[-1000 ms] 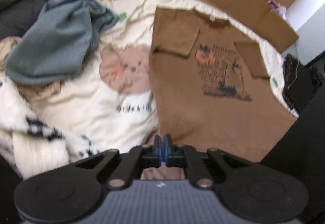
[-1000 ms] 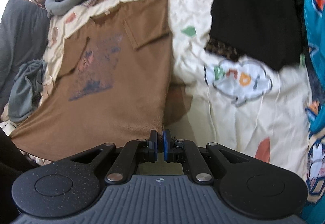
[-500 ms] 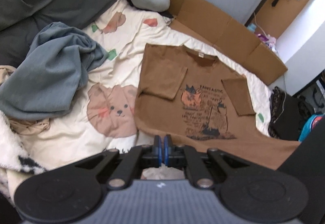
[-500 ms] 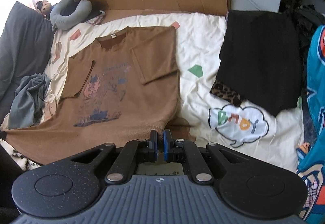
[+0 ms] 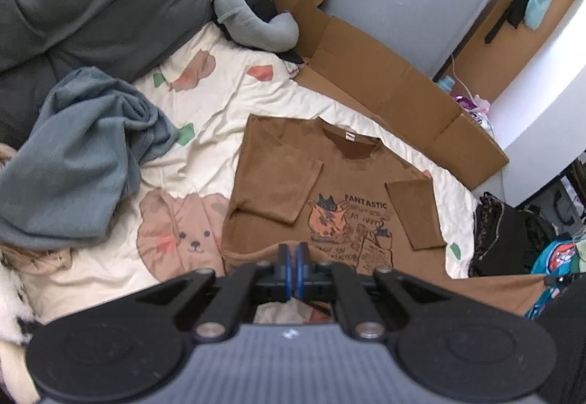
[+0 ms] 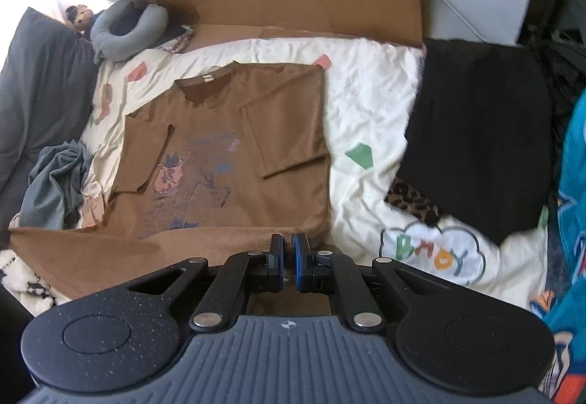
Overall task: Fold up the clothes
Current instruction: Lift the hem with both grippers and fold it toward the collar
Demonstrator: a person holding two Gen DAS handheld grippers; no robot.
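A brown T-shirt (image 5: 278, 184) with a cat print lies front up on the cream bedspread (image 5: 219, 100), both sleeves folded in over the chest. My left gripper (image 5: 293, 257) is shut on the left corner of its bottom hem. My right gripper (image 6: 288, 250) is shut on the right corner of the T-shirt (image 6: 289, 133). Between the two grips the hem is lifted off the bed and stretched taut. It hides the lower part of the print.
A crumpled grey-blue garment (image 5: 80, 162) lies left of the shirt and a folded black garment (image 6: 483, 133) to its right. Flattened cardboard (image 5: 384, 74) and a grey neck pillow (image 5: 252, 23) line the far edge. Teal clothing (image 6: 571, 221) hangs at the right.
Both grippers have risen and drawn back with the hem. The shirt's lower part has come up off the bed, and the collar end now lies farther away in both views.
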